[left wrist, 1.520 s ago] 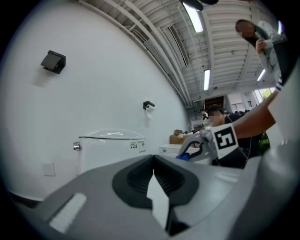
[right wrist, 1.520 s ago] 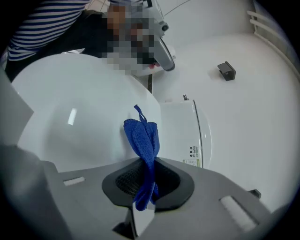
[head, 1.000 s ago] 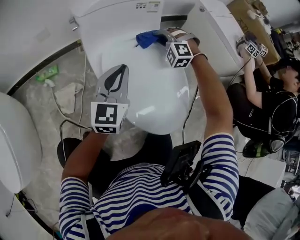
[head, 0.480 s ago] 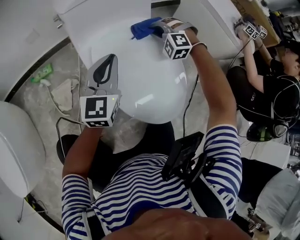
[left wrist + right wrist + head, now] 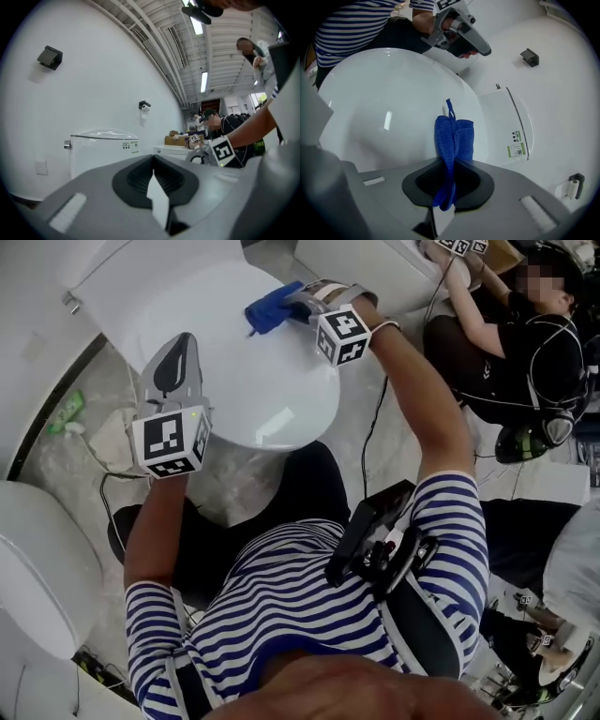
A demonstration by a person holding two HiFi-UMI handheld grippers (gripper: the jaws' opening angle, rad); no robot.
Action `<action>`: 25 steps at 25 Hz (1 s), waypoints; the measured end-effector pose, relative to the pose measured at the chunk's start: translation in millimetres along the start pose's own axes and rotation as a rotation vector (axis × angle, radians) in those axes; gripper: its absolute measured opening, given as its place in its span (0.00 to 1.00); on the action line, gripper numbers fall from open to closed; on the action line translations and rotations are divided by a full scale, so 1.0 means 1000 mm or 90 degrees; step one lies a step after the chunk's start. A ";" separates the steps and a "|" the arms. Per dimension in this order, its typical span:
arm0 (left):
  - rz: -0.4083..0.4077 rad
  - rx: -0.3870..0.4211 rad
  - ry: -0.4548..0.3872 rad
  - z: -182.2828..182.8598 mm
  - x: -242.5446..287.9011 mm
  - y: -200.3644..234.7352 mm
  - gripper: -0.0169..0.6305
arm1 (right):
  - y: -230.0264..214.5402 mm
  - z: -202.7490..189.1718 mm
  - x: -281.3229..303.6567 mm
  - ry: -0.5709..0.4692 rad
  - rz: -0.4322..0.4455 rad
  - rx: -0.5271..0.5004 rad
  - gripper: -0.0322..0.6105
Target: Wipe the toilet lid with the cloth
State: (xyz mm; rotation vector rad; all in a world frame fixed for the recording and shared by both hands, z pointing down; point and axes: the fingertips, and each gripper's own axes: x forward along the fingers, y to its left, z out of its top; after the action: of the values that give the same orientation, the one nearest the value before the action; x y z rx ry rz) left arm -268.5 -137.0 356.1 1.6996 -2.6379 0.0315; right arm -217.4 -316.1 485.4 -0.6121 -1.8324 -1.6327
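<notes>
The white toilet lid [image 5: 246, 395] lies closed below me. At its far end, near the tank [image 5: 512, 123], my right gripper [image 5: 298, 304] is shut on a blue cloth [image 5: 270, 309]. The folded cloth [image 5: 453, 138] hangs out between the jaws and rests on the lid [image 5: 384, 108]. My left gripper [image 5: 181, 345] hovers over the lid's left edge, shut, with nothing in it. It also shows in the right gripper view, where the left gripper [image 5: 463, 40] is across the lid. The left gripper view looks over its closed jaws [image 5: 153, 165] at the tank [image 5: 101, 149].
Another white toilet [image 5: 37, 554] stands at the left. A green item [image 5: 66, 412], a white rag [image 5: 114, 435] and a cable lie on the floor beside the bowl. A second person [image 5: 525, 343] with grippers sits at the right, by another toilet.
The head view has swung, so everything sits lower and more to the left. Both grippers keep roughly their places over the lid; the right one still holds the cloth.
</notes>
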 end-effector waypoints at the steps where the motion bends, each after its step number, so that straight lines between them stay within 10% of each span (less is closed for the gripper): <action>1: -0.006 0.002 -0.003 0.002 0.000 -0.004 0.03 | 0.010 -0.001 -0.010 0.004 0.002 0.004 0.13; 19: -0.039 0.047 0.000 -0.003 -0.010 -0.039 0.03 | 0.138 0.011 -0.100 0.028 0.008 0.068 0.13; 25: -0.046 0.046 0.007 -0.001 -0.014 -0.058 0.03 | 0.117 0.018 -0.125 0.008 -0.082 0.209 0.13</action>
State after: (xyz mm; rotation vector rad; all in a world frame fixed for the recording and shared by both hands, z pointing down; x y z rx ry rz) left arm -210.3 -148.3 357.9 1.8085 -2.5955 0.1368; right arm -50.3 -275.8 480.2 -0.3444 -2.1063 -1.3652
